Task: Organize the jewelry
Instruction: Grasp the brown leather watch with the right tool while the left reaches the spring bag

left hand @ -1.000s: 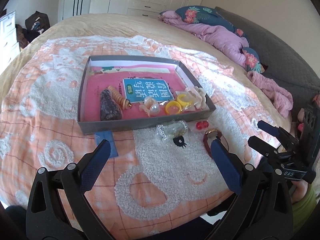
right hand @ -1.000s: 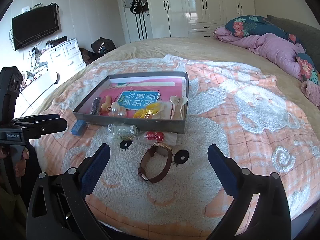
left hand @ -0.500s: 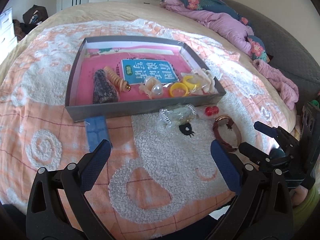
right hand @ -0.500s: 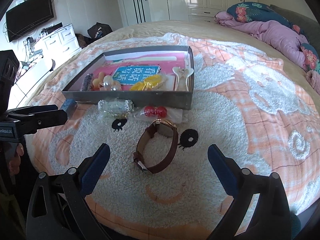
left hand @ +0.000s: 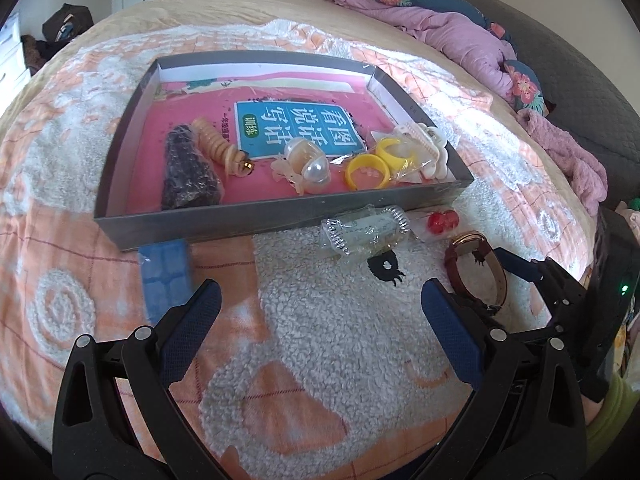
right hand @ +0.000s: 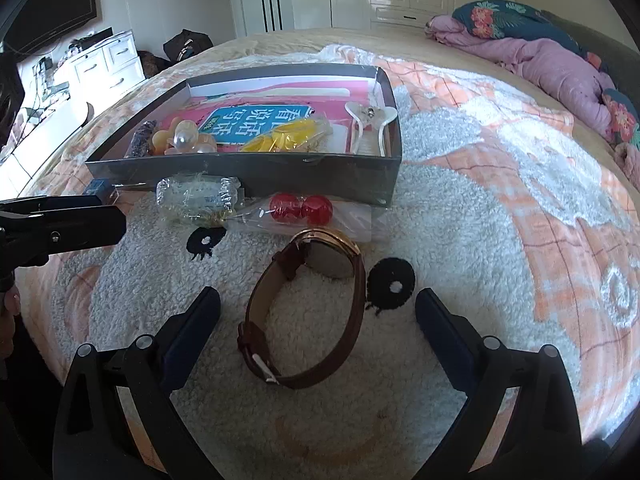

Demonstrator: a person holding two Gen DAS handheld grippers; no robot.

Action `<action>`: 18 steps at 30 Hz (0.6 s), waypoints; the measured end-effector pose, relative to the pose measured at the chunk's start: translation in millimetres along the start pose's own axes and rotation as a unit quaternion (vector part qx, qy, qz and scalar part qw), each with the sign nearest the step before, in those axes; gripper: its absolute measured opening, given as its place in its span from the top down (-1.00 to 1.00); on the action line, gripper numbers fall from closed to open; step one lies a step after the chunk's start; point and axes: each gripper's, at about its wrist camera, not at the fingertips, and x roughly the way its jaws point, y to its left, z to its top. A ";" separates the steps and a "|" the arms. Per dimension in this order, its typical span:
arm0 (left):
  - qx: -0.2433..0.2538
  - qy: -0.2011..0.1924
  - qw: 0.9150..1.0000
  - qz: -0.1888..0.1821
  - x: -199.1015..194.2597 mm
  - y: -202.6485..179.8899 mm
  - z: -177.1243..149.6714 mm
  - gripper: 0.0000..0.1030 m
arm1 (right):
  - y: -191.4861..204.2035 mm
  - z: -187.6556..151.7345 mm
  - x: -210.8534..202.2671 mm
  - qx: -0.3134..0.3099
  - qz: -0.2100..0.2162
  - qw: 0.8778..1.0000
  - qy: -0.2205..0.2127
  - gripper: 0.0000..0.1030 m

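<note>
Now brown-strap watch (right hand: 316, 304), gold case, lying buckled on blanket; both grippers' fingers wide apart, empty.

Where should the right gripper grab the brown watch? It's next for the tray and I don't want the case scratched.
Grip the leather strap, not the gold case. The watch lies on its side as a closed loop on the blanket, so come from above with the open right gripper, one finger inside the loop and one outside, probably on the near right stretch.
</note>
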 end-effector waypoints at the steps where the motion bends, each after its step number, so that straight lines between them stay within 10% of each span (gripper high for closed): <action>1: -0.001 0.002 1.000 -0.003 2.6 -0.4 0.5 -0.82 | -0.4 0.1 0.8 -0.001 0.000 1.000 -0.001 -0.87; 11: -0.013 0.022 0.999 -0.024 27.1 -10.6 10.9 -0.82 | 1.9 0.7 -0.5 -0.026 0.013 0.999 -0.013 -0.07; 18: -0.020 0.018 0.999 -0.027 41.4 -18.6 19.7 -0.82 | 0.3 -0.5 -3.0 -0.033 0.021 0.999 -0.015 0.10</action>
